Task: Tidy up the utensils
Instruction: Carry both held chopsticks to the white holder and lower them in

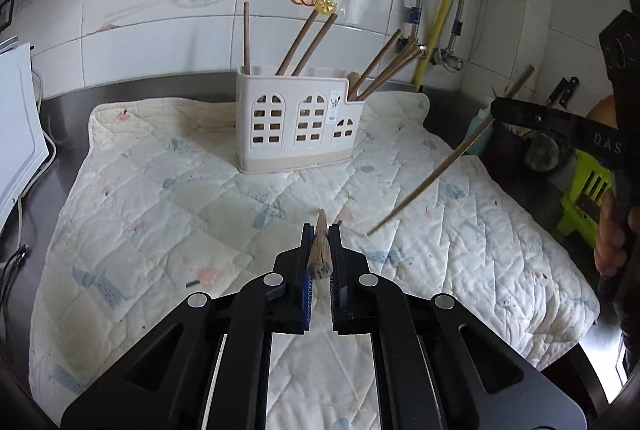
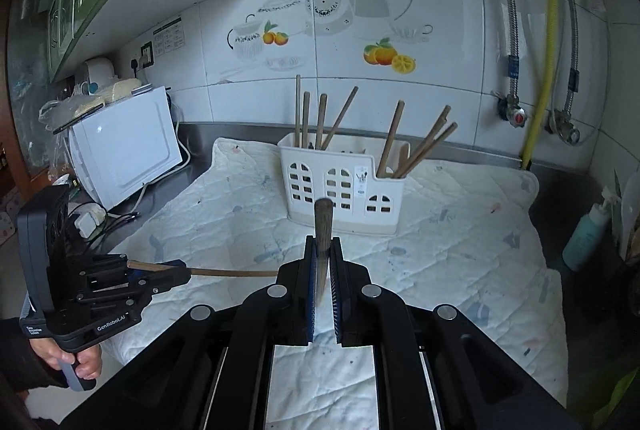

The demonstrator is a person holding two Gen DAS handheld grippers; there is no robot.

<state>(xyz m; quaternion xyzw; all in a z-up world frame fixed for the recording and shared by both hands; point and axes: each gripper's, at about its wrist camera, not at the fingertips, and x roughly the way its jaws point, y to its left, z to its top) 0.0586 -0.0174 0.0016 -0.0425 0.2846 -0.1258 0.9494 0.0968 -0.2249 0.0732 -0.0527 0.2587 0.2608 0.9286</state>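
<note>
A white utensil holder (image 1: 298, 124) with arched cut-outs stands on a quilted mat (image 1: 160, 190); it also shows in the right wrist view (image 2: 340, 190). Several wooden chopsticks (image 1: 308, 42) lean in it. My left gripper (image 1: 321, 234) is shut on a wooden chopstick (image 1: 320, 250), held above the mat in front of the holder. My right gripper (image 2: 323, 246) is shut on another chopstick (image 2: 322, 226), seen from the left wrist view (image 1: 432, 174) slanting down over the mat's right side. The left gripper appears in the right wrist view (image 2: 176, 272) at left.
A white microwave (image 2: 124, 146) stands left of the mat on the steel counter (image 2: 160, 198), with cables beside it. A teal bottle (image 2: 588, 234) stands at the right. A green rack (image 1: 588, 198) and knives (image 1: 562, 92) are at the right. Pipes (image 2: 548, 30) run down the tiled wall.
</note>
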